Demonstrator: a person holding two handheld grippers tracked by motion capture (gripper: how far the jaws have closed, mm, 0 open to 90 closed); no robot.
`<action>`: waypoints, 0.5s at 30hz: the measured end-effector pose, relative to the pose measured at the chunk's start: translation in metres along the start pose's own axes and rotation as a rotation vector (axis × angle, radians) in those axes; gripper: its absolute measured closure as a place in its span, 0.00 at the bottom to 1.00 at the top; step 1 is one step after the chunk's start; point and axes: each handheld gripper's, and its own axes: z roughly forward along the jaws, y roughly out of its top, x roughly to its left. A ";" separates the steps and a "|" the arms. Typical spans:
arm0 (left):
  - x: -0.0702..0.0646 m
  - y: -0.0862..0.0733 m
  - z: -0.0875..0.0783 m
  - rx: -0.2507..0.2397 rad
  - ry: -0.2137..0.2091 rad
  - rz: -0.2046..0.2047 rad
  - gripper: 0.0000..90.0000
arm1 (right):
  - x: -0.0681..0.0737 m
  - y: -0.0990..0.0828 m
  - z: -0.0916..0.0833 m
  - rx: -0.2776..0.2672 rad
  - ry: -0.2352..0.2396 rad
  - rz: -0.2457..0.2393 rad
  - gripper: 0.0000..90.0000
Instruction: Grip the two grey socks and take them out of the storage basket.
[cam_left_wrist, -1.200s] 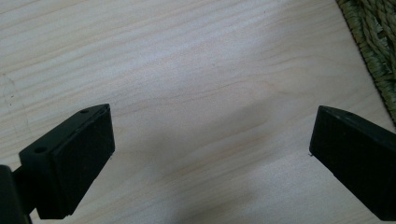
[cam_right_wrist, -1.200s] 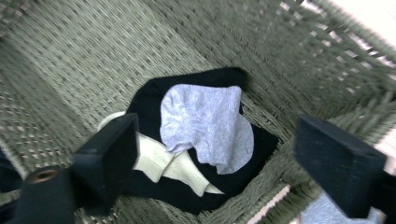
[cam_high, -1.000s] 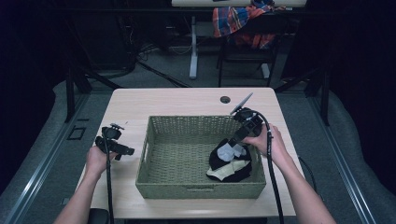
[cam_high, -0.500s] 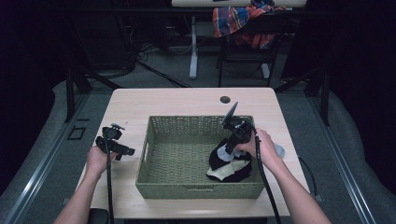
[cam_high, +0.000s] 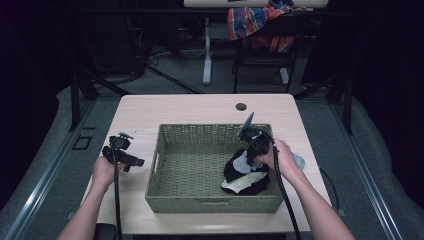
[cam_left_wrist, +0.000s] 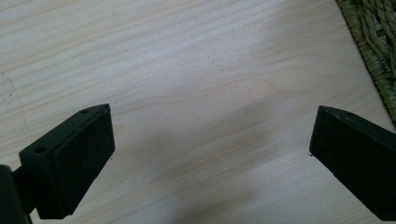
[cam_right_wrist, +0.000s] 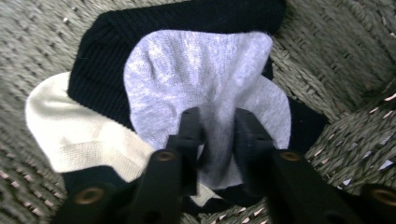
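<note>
Right gripper clamped on a fold of pale grey sock, puckered at the jaws, laid over black and cream garments in the woven basket; left gripper held wide apart over bare table

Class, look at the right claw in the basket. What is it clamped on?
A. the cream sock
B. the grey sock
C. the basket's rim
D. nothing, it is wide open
B: in the right gripper view the right claw pinches a fold of the grey sock, which lies on black fabric.
</note>
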 end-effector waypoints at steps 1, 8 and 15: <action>0.000 0.000 0.000 0.000 0.000 0.000 0.00 | -0.002 0.000 -0.002 0.019 0.003 -0.012 0.87; 0.000 0.000 -0.001 0.001 0.000 0.004 0.00 | -0.004 -0.007 -0.024 -0.041 0.029 0.008 0.94; 0.000 0.000 0.000 0.001 0.002 0.002 0.00 | 0.001 -0.012 -0.050 -0.112 0.045 -0.015 0.94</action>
